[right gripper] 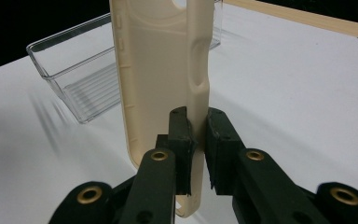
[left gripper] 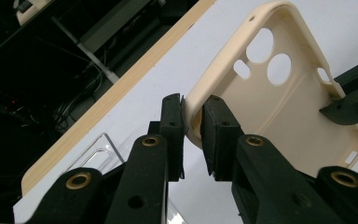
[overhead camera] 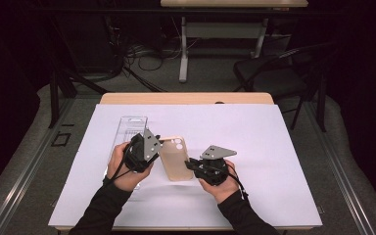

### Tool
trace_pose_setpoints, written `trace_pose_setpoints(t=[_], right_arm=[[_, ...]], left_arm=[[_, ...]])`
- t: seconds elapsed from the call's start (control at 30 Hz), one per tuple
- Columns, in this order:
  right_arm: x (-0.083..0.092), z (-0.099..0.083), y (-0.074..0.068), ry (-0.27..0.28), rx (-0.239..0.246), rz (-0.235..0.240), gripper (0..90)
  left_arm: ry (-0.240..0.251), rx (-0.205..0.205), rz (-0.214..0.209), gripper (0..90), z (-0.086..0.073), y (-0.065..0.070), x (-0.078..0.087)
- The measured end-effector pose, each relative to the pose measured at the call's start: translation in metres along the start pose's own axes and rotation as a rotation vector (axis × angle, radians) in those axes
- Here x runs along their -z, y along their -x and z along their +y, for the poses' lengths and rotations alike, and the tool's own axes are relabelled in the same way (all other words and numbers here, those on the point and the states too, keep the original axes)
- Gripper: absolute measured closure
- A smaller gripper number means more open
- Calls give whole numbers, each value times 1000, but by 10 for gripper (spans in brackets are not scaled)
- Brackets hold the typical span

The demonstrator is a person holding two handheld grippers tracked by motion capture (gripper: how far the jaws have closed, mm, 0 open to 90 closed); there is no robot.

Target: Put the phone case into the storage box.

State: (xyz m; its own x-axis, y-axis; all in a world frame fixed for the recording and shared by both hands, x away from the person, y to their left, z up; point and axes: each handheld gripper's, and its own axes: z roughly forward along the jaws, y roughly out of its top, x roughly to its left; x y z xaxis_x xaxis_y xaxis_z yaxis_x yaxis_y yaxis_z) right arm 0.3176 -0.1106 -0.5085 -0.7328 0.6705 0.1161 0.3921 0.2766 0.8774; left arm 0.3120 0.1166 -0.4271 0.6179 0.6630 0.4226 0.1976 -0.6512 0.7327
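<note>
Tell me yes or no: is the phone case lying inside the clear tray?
No: the phone case is held outside the clear tray, pinched by both grippers.

The table is viewed from above, facing fwd/down. Each gripper cam is aimed close along its own jaws. The phone case and clear tray are shared by all views.

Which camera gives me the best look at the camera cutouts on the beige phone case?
The left gripper view: the phone case faces it, with both round cutouts clear. The high view shows them small, near the case's far end. The right gripper view looks along the case's side and catches just one cutout's edge.
</note>
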Motion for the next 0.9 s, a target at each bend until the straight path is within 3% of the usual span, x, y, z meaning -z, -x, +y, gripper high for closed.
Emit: trace_pose_setpoints(t=[0.9], right_arm=[[-1,0,0,3,-14,7,810]], left_arm=[[2,6,-5,802,0,-1,0]])
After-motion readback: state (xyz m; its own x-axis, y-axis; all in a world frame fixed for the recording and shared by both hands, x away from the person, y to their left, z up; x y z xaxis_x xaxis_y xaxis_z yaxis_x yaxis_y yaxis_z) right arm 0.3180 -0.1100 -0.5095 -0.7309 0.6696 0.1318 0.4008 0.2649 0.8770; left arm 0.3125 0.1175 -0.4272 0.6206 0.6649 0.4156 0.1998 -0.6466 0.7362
